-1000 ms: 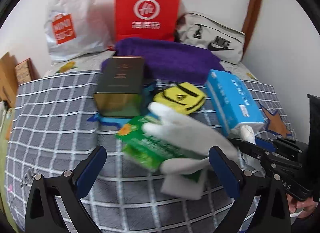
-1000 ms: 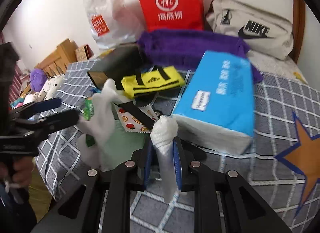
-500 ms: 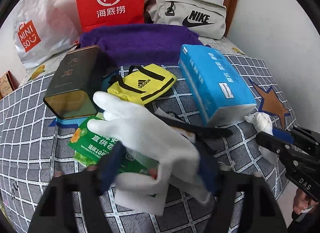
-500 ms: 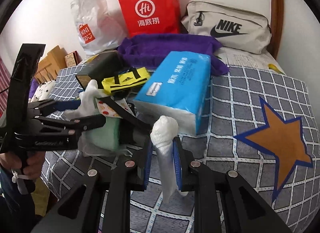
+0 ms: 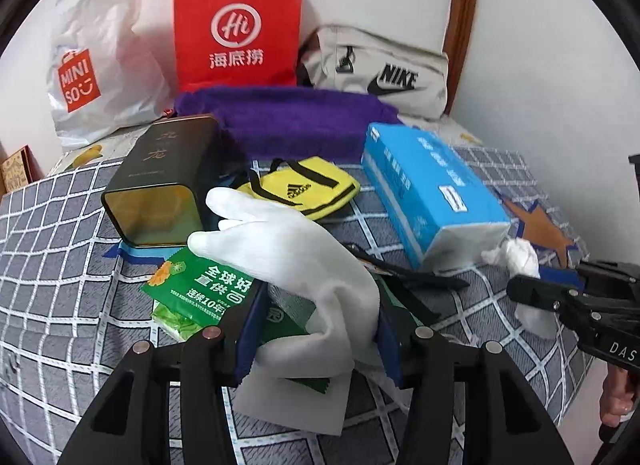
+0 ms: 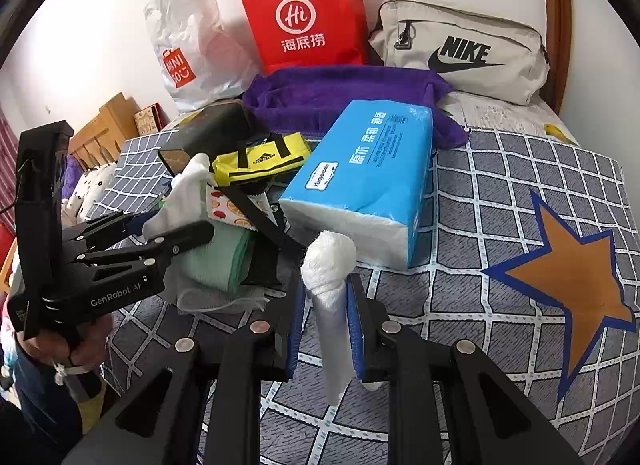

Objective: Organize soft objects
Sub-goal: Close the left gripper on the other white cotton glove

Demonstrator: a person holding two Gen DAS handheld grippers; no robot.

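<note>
My left gripper [image 5: 318,329] is shut on the cuff of a white glove [image 5: 288,249] whose fingers point away over a green packet [image 5: 200,285]. It also shows in the right wrist view [image 6: 172,229] at the left. My right gripper [image 6: 326,321] is shut on a second white glove [image 6: 330,277], bunched and upright between the blue pads; it shows at the right of the left wrist view [image 5: 520,257]. Both sit low over the checked bed cover [image 6: 500,201].
A blue tissue pack [image 6: 368,177], a yellow Adidas pouch [image 5: 304,189], a dark tin [image 5: 164,181] and a purple towel [image 5: 288,121] lie ahead. A red paper bag [image 5: 236,29], a Miniso bag [image 5: 92,61] and a Nike bag [image 6: 460,49] stand at the wall.
My left gripper has closed from wide open onto the white glove's cuff. My right gripper has kept its hold on the other glove and drawn back from the tissue pack.
</note>
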